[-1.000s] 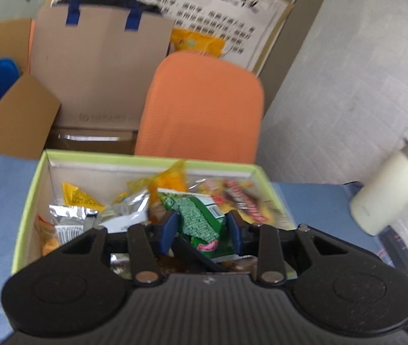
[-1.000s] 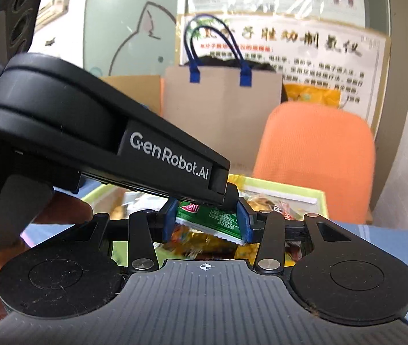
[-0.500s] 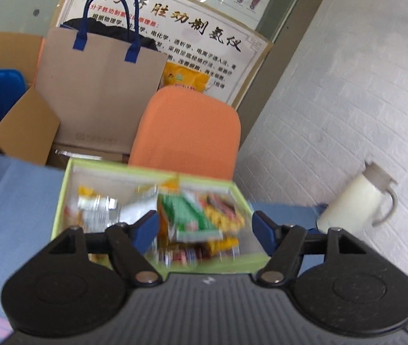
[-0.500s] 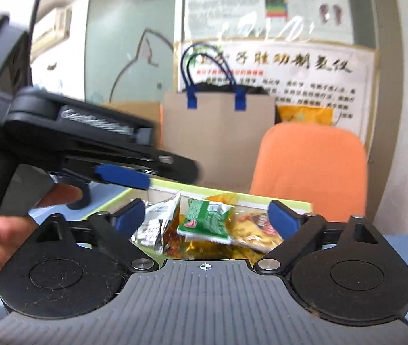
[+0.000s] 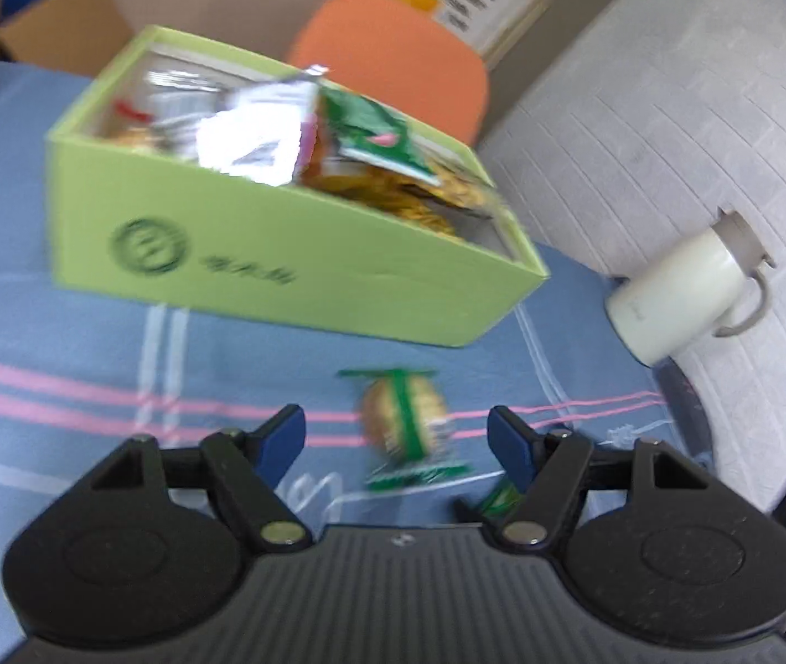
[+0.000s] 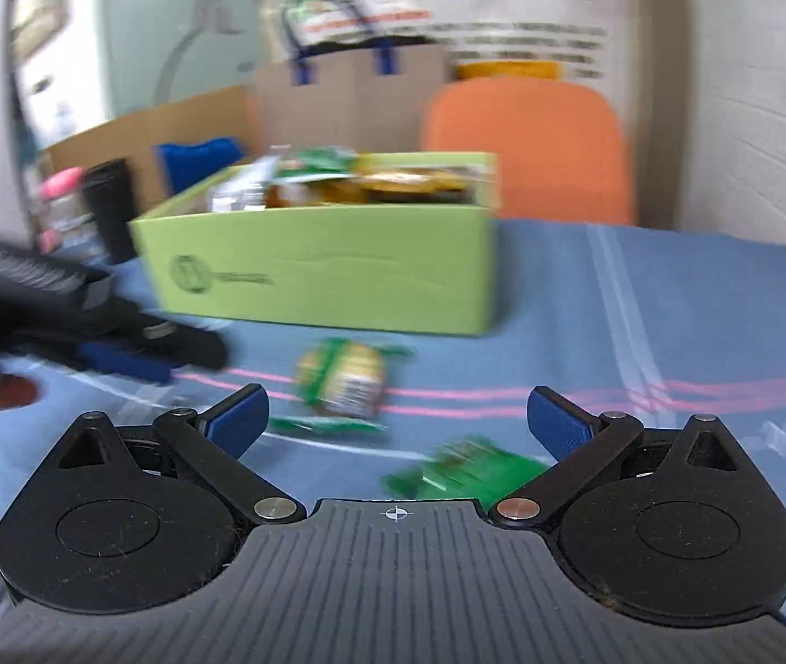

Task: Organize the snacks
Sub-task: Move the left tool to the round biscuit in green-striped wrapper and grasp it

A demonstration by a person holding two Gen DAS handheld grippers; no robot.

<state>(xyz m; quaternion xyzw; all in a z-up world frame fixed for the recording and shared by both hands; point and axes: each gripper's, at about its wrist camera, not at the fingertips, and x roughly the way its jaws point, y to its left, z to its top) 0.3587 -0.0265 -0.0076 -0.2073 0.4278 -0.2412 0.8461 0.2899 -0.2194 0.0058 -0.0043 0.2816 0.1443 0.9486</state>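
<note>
Both jaws stand wide and empty: the left hand-held gripper (image 5: 391, 437) already frames the round green-wrapped snack (image 5: 405, 416) lying on the blue surface (image 5: 61, 343) before the green snack box (image 5: 282, 271). Lower straight, close across its middle; the right hand-held gripper (image 6: 397, 421) should stay clear.

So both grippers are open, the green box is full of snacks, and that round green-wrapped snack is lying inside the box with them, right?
Not quite. The round green-wrapped snack is not in the green box; it lies on the blue tablecloth in front of it, as the left wrist view shows. The rest holds: the left gripper and right gripper are open, and the box is full.
</note>
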